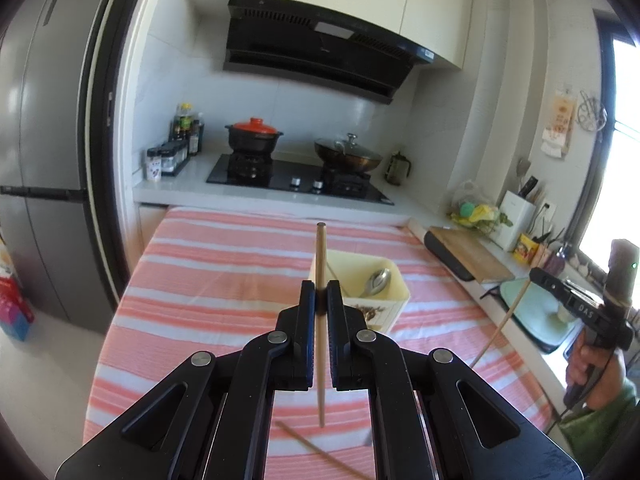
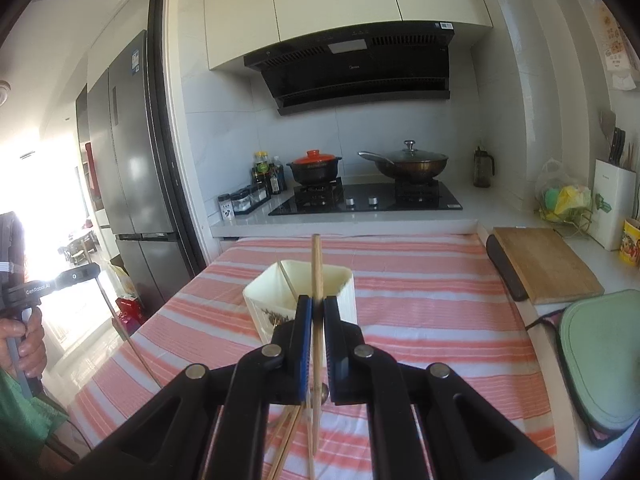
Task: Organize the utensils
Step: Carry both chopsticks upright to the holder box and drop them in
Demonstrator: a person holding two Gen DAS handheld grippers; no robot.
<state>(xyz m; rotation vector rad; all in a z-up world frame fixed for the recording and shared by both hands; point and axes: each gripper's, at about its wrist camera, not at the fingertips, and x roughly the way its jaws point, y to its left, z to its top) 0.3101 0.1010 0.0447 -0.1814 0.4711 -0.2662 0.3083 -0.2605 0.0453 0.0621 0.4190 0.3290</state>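
My left gripper (image 1: 321,293) is shut on a wooden chopstick (image 1: 320,256) that stands upright above the striped cloth. A cream utensil holder (image 1: 394,294) sits just ahead and right of it, with a metal spoon (image 1: 376,282) inside. My right gripper (image 2: 317,309) is shut on another upright chopstick (image 2: 316,268), close in front of the same holder (image 2: 346,284). Several loose chopsticks (image 2: 288,436) lie on the cloth under the right gripper. The right gripper also shows in the left wrist view (image 1: 576,300), and the left gripper shows in the right wrist view (image 2: 60,280).
The table wears a pink and white striped cloth (image 1: 208,280). Behind it is a counter with a gas hob (image 1: 296,178), a red-lidded pot (image 1: 254,134) and a wok (image 1: 348,154). A wooden cutting board (image 2: 544,264) and a green mat (image 2: 604,356) lie at right. A fridge (image 1: 44,140) stands at left.
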